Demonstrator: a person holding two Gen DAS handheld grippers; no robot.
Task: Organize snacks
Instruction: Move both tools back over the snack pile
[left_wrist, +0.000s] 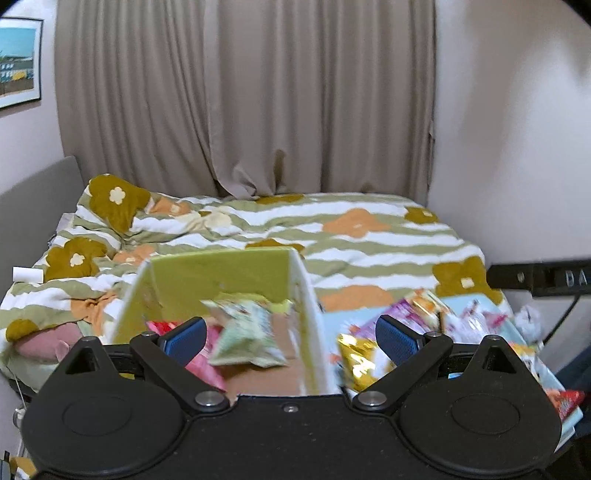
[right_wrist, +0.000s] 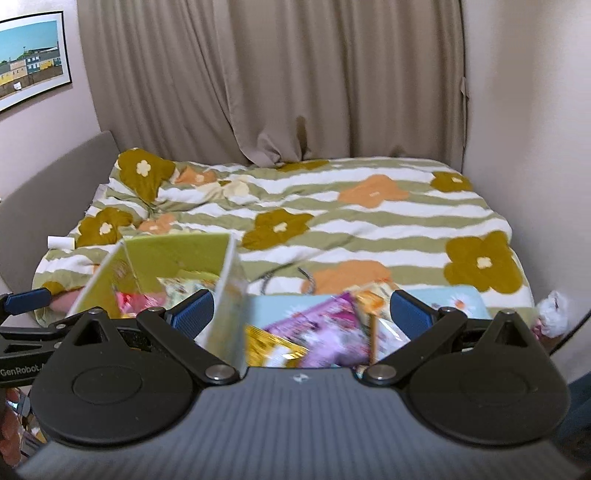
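Observation:
A green-lined cardboard box stands open on the bed, with a pale green snack packet and pink packets inside. My left gripper is open and empty above the box's right wall. Loose snacks lie right of the box on a light blue tray: a gold packet and a purple packet. My right gripper is open and empty above the purple packet and gold packet. The box shows at the left there.
A flower-patterned duvet covers the bed behind the box. Beige curtains hang at the back. A grey headboard lines the left side. The left gripper's arm shows at the left edge of the right wrist view.

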